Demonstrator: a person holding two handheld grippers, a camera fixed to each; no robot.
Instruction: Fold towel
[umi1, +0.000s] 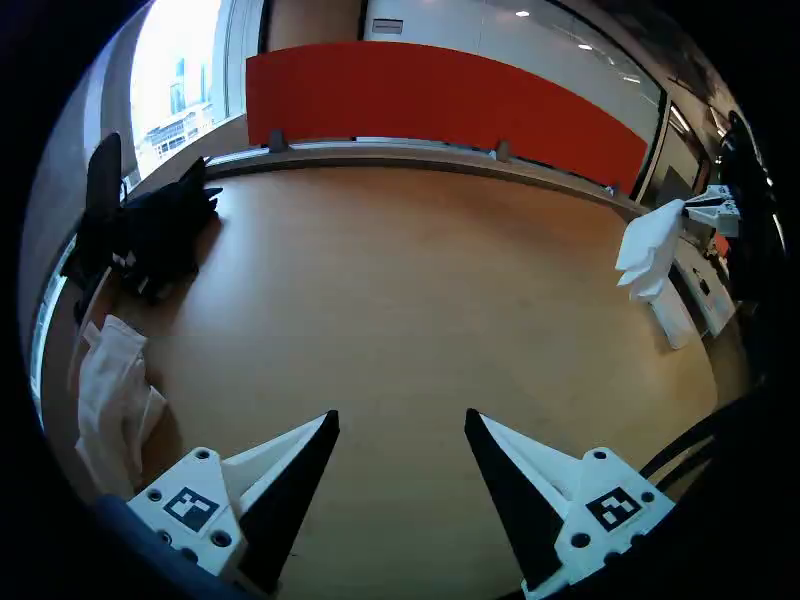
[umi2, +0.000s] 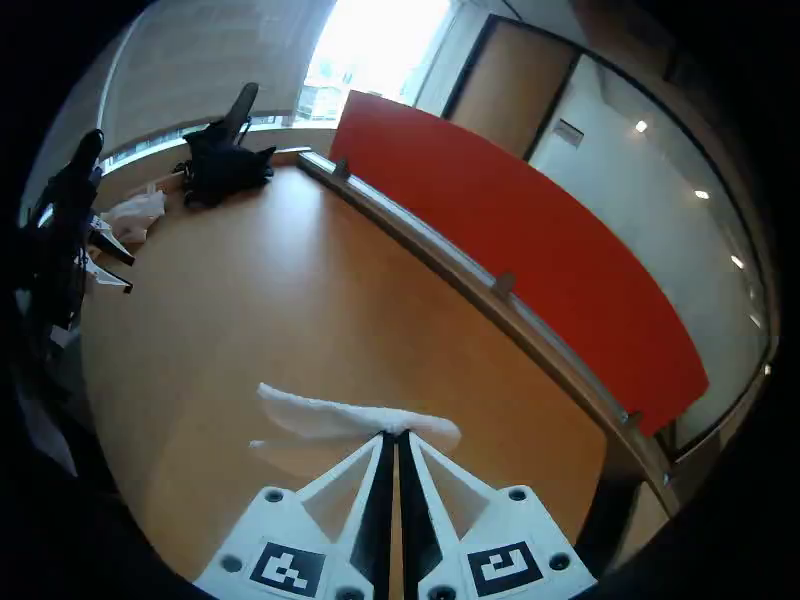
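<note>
The right hand-held gripper (umi2: 396, 438) is clenched: its two fingers meet with barely a slit between them, and they pinch the white towel (umi2: 335, 413) at its edge. In the right gripper view the towel spreads just past the fingertips as a crumpled band lying crosswise, with a thinner flap trailing below it to the left, over the wooden worktop (umi2: 270, 290). In the left gripper view this same hand-held gripper is far off at the right edge of the worktop, with the towel hanging from it in loose folds. Whether the towel's lower end touches the surface cannot be told.

The left hand-held gripper (umi1: 400, 415) is released, its dark-faced fingers spread wide apart with only bare wood between them; it holds nothing and hovers above the worktop, well apart from the towel.

Farther out, a crumpled white cloth (umi1: 112, 385) lies at the worktop's left edge, and a black bag (umi1: 155, 235) sits beyond it near the far left corner. A red divider (umi1: 440, 100) stands along the back edge of the worktop, held in small clamps. Behind the bag a bright window (umi1: 180, 90) shows buildings outside, and glass walls with ceiling lights run behind the divider
</note>
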